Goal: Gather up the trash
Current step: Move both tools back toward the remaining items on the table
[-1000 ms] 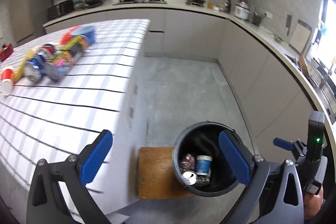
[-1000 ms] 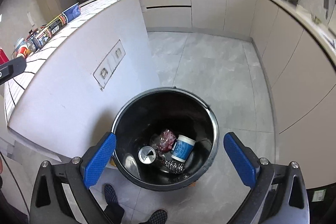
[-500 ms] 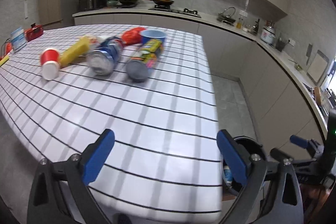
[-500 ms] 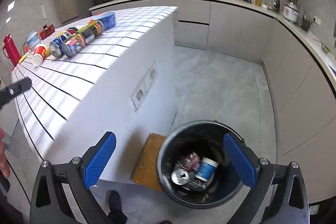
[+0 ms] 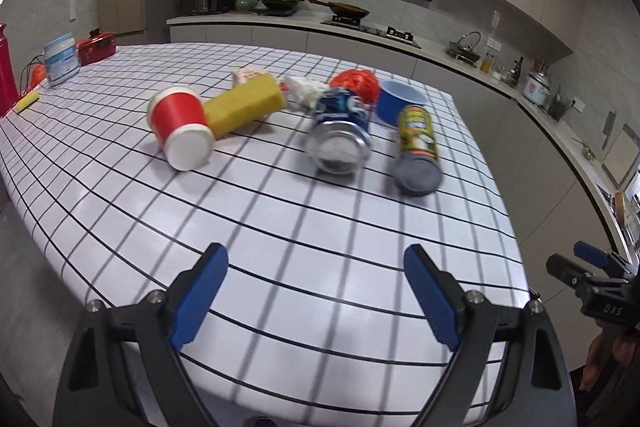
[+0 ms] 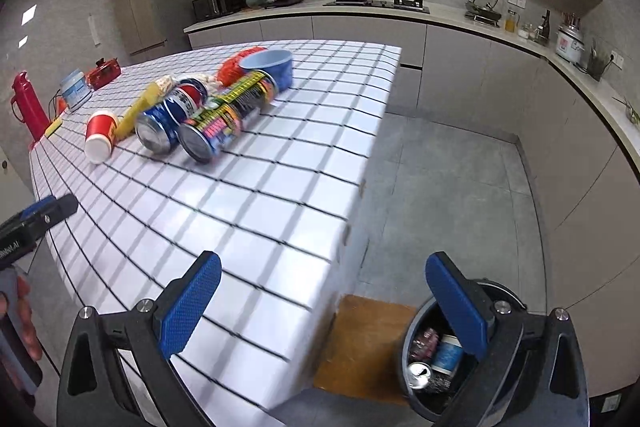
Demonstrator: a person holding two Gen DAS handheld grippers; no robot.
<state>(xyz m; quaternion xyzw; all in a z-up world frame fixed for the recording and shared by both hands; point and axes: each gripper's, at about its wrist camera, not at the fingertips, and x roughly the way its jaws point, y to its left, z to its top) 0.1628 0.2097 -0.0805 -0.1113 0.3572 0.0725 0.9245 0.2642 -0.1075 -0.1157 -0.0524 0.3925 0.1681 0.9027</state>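
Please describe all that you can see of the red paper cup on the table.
The red cup lies on its side on the checked table, white bottom toward the left camera, white-rimmed mouth pointing away. It looks like paper, undented, and no contents show. Its far side rests against the yellow box behind it. It is the leftmost item in the row of trash; the blue can lies apart to its right. No gripper touches it.

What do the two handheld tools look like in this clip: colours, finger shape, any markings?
Both match: the left tool and right tool have black skeletal frames with triangular cut-outs and silver screws. Each finger carries a long blue pad, textured on the right tool. Seen from the side, the right tool's black body shows pale lettering, too small to read. No sleeve is visible.
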